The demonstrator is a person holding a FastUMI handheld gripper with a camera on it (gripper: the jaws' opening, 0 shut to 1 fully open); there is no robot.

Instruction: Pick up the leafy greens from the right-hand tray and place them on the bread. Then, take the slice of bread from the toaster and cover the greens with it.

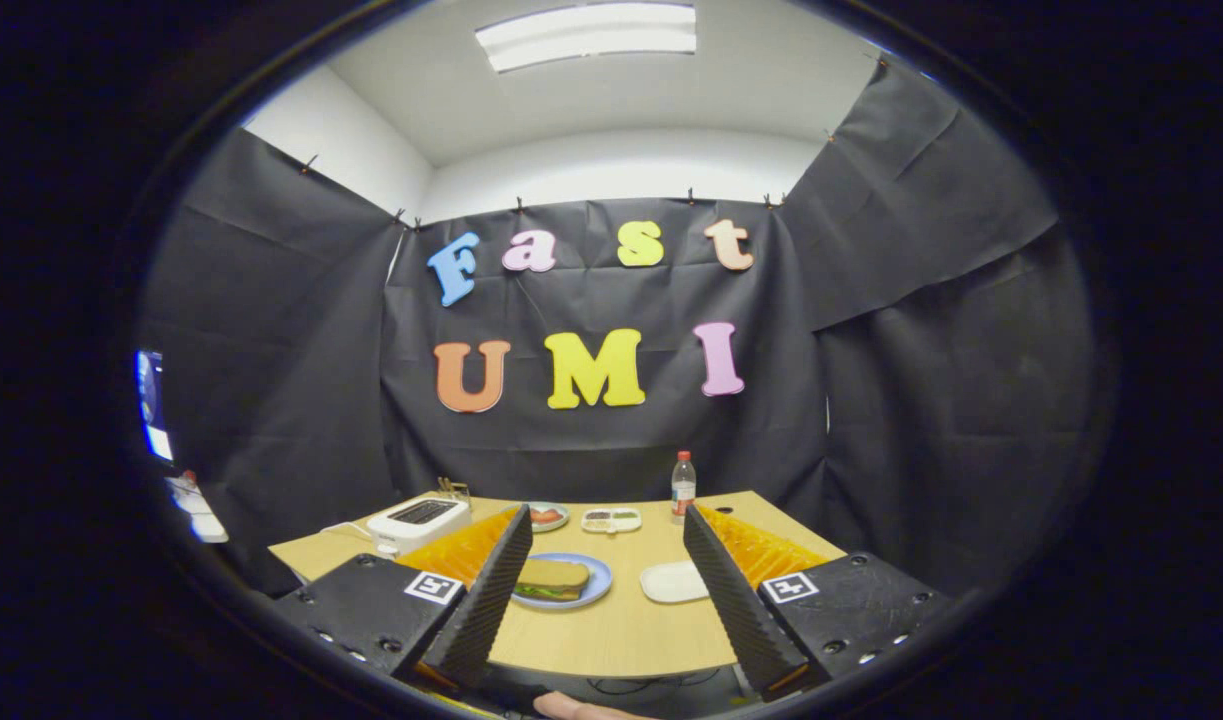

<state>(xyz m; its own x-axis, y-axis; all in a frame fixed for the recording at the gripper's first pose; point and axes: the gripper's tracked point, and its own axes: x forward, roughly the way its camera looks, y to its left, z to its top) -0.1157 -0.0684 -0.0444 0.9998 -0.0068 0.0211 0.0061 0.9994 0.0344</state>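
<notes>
A slice of bread [553, 573] lies on top of leafy greens [539, 592], whose green edge shows beneath it, on a blue plate [598, 588]. The plate sits on the wooden table, just inside my left finger. A white toaster [418, 520] stands at the table's far left, beyond that finger, and its slots look dark. A small white tray [674, 581] with nothing on it lies beside my right finger. My gripper [606, 512] hangs above the near edge of the table, open, with nothing between its fingers.
Beyond the blue plate are a small plate of red food [546, 516] and a divided white dish [611, 520]. A plastic bottle [682, 487] stands at the back right of the table [611, 630]. Black cloth walls close in the booth.
</notes>
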